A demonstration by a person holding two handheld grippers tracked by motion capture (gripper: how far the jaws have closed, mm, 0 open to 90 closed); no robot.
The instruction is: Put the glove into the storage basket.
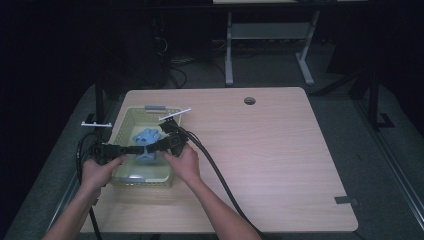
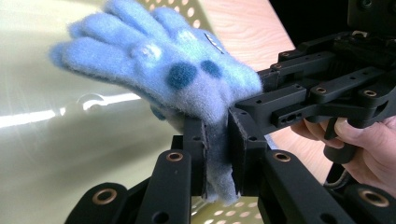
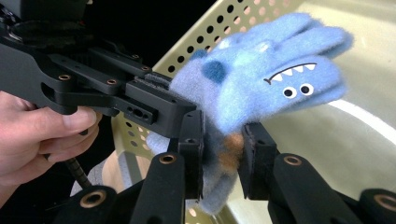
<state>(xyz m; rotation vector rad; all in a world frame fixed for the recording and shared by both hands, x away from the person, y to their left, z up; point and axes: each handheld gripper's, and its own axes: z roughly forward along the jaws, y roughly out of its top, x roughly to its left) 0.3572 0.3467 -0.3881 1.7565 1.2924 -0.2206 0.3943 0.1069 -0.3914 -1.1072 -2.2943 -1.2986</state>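
A fluffy blue glove (image 1: pixel 146 145) is held above the inside of a pale yellow-green perforated basket (image 1: pixel 125 120), which stands near the left edge of the wooden tabletop (image 1: pixel 270 150); the glove is gripped from two sides at once. In the left gripper view the left tongs (image 2: pixel 215 154) are seen closed on the cuff end of the glove, the fabric being pinched flat between the two black pads; the glove's fingers are spread up and to the left, and dark blue dots are visible on its back. In the right gripper view the right tongs (image 3: pixel 222 149) are likewise closed on the glove's lower part, with blue and a patch of brown fabric squeezed between the pads; a printed face with two round eyes and a toothed mouth is shown on the glove there. The two tongs are brought close together, each being seen beside the other's jaws, just beside or touching. In the high view both hands are placed at the near side of the basket, the left hand (image 1: pixel 100 172) at its left corner and the right hand (image 1: pixel 184 165) at its right; black cables are trailed from the tongs across the tabletop towards the near edge.
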